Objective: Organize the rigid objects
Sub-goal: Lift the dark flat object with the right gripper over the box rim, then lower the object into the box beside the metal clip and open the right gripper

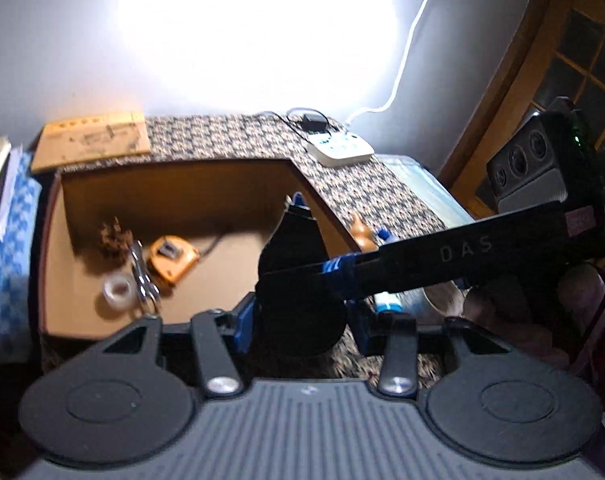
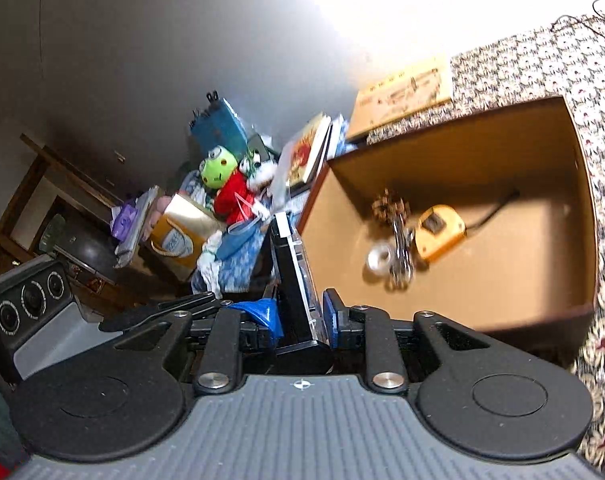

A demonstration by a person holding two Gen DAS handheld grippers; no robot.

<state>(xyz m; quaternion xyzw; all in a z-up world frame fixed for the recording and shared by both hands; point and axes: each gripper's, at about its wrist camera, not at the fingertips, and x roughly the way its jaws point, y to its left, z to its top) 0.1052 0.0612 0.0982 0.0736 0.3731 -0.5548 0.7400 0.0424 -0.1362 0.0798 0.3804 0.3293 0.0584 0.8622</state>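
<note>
Cluttered home: plush toys (image 2: 230,184), books (image 2: 308,152).

I read "DAS" in pale letters on the black arm of my right gripper (image 1: 344,270), beside the cardboard box (image 1: 174,184).

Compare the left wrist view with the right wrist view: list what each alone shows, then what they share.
Only the left wrist view: a white power strip on the patterned cloth, a wooden door, and the left gripper clamped on a dark rounded object.

Only the right wrist view: a green-headed plush toy amid clutter, and the right gripper pinching a flat black case.

Both: the open cardboard box holding a yellow tape measure, a tape roll, metal scissors and a pine cone.
</note>
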